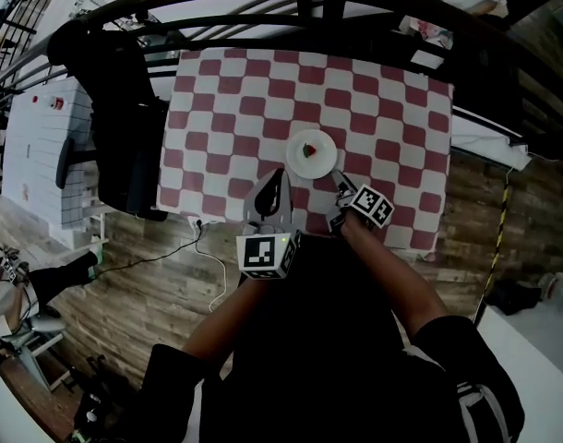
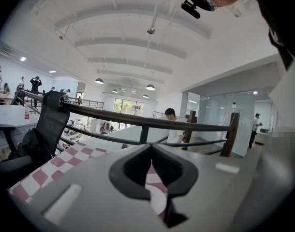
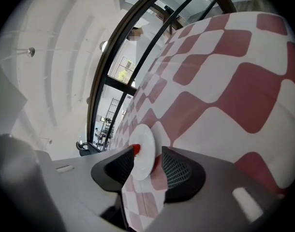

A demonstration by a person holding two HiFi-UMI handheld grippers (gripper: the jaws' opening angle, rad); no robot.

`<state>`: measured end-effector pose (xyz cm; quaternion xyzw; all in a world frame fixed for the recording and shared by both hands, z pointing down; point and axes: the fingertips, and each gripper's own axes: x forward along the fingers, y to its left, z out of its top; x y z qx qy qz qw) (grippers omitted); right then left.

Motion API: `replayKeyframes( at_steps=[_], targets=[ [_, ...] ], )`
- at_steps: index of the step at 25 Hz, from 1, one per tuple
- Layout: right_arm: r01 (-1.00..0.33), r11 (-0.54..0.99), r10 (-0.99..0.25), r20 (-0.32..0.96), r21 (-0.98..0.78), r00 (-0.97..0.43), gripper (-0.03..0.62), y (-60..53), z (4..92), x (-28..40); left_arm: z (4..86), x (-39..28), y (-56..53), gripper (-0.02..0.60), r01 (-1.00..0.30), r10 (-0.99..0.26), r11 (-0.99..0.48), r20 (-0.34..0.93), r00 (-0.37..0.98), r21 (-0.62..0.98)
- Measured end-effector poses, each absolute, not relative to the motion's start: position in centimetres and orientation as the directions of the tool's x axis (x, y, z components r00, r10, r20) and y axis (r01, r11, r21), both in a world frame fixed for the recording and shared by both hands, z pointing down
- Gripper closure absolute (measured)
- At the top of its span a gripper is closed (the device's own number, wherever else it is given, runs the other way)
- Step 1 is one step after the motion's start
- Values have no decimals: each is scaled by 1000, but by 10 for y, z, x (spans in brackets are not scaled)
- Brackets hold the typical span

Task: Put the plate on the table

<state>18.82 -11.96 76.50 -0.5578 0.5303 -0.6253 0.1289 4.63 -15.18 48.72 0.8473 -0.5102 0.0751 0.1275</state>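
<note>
A white plate (image 1: 311,153) with a small red piece of food (image 1: 308,149) lies flat on the red-and-white checked table (image 1: 226,109), near its front edge. My right gripper (image 1: 341,185) is just in front of the plate on its right, with the jaws open. In the right gripper view the plate (image 3: 143,144) shows between the two spread pads of the gripper (image 3: 148,154), with a gap on each side. My left gripper (image 1: 279,175) points at the plate's near left edge. Its jaw tips meet in the left gripper view (image 2: 150,148), and nothing is held.
A black office chair with dark clothing (image 1: 125,127) stands at the table's left end. A dark railing (image 1: 337,7) curves behind the table. A white cabinet (image 1: 41,146) and a cable on the wooden floor (image 1: 185,247) lie to the left. A person (image 2: 172,124) stands beyond the railing.
</note>
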Motion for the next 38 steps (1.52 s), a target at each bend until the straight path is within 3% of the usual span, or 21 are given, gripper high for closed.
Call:
replayKeyframes(
  at_steps=[4, 11, 18, 24, 30, 34, 38],
  targets=[
    [-402, -363, -775, 512, -841, -370, 419, -118, 744, 183, 485, 53, -150, 572, -869, -834, -470, 245, 495, 155],
    [-468, -293, -817, 473, -833, -330, 417, -119, 692, 183, 482, 50, -148, 572, -842, -811, -511, 226, 539, 176],
    [-424, -269, -848, 421, -865, -321, 421, -121, 644, 159, 482, 26, -145, 572, -826, -796, -518, 230, 560, 222],
    [-501, -208, -856, 404, -840, -322, 422, -117, 602, 127, 469, 4, -146, 572, -816, -788, -538, 216, 576, 213],
    [-583, -209, -872, 420, -785, -253, 493, -113, 568, 112, 456, -12, -150, 572, -795, -767, -571, 211, 605, 206],
    [-579, -189, -869, 409, -793, -277, 574, -114, 545, 94, 446, -18, -152, 572, -779, -756, -588, 195, 625, 219],
    [-621, -156, -881, 393, -768, -264, 594, -117, 521, 80, 436, -23, -152, 572, -760, -740, -600, 187, 646, 250]
  ],
)
